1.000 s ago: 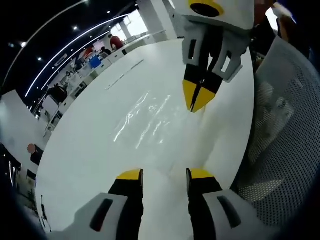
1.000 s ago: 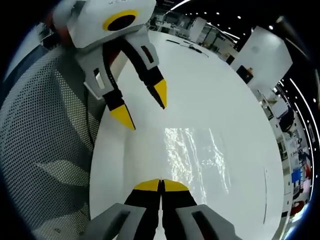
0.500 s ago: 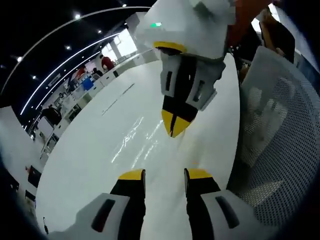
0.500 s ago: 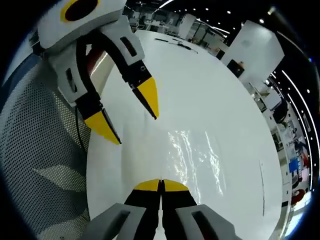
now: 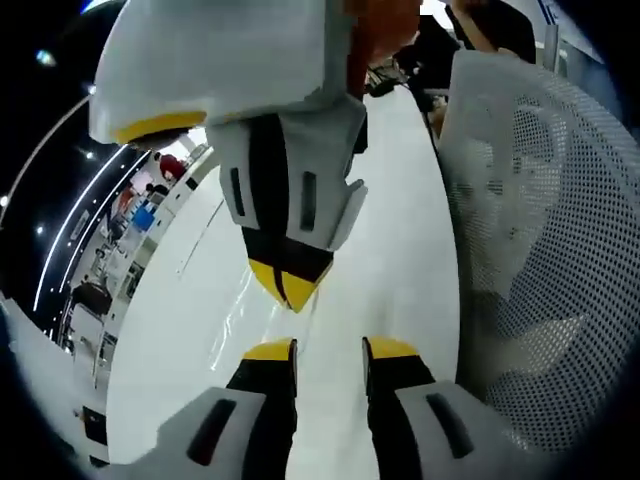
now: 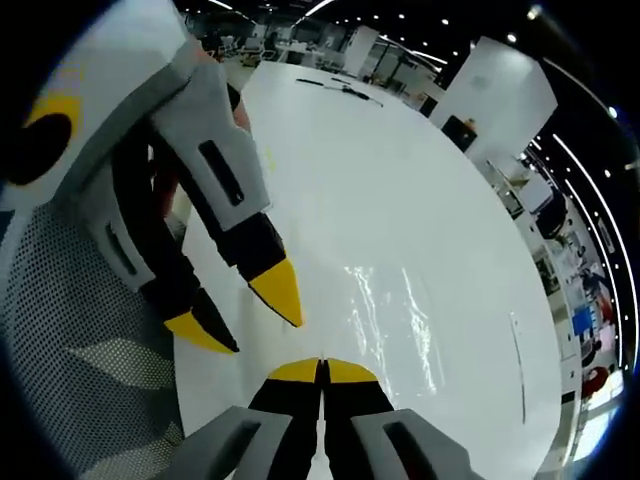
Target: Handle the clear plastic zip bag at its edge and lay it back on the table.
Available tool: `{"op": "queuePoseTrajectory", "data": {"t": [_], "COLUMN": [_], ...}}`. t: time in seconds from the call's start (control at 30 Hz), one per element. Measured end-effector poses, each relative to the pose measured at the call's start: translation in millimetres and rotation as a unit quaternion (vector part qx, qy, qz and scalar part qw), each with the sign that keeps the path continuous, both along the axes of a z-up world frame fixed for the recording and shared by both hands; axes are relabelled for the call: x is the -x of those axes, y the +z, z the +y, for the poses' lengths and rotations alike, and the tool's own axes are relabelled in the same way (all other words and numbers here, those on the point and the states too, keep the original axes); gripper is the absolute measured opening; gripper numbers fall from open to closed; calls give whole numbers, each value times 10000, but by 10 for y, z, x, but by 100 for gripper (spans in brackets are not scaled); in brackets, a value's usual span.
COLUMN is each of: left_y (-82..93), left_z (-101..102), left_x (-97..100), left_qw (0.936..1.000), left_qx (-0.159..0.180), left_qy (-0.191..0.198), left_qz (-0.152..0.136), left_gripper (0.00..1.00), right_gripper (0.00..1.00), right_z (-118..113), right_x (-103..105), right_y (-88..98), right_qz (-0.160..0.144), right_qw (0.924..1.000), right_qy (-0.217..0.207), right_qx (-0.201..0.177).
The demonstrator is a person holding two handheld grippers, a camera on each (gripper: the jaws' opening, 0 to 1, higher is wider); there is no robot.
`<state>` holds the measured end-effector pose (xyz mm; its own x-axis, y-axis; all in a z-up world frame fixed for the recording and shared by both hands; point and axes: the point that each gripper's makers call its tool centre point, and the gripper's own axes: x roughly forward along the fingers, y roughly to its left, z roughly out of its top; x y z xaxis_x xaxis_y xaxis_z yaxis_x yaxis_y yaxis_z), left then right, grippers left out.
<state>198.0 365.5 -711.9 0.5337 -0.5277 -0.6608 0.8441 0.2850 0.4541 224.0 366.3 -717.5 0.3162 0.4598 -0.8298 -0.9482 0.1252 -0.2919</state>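
The clear plastic zip bag lies flat on the white table, marked mostly by glints. In the right gripper view my right gripper is shut at the bag's near edge, and I see nothing between its jaws. My left gripper hangs close on the left, open and empty. In the left gripper view my left gripper stands open above the table. The right gripper looms just ahead of it, shut, and the bag glints to the left.
A white mesh chair stands against the table's near edge and also shows at the lower left of the right gripper view. Thin dark items lie at the table's far end. Office desks and people fill the background.
The two grippers have drawn much closer together, each looming larger in the other's view. The bag stays flat on the table. Left stays open, right stays shut.
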Motion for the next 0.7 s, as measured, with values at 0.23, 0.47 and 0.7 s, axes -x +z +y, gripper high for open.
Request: {"op": "queuePoseTrajectory", "data": {"t": [0.23,0.47,0.7], "left_y": [-53,4,-1], "left_z": [71,131,128], "left_x": [-142,-161,-141], "left_qw": [9995,9988,9988], "left_qx": [-147,-190,-219], "left_qy": [270,456,439], "left_qz": [-1,-39,8], "left_gripper": [11,0,0], "right_gripper": [0,0,0], "right_z": [33,67,72], "right_x": [-1,4,-25], "right_y": [43,50,69], "right_qz": [-35,-26,-45], "right_qw": [10000,10000,9999], "right_qy": [51,66,-14], "right_qx": [-25,-62,-138]}}
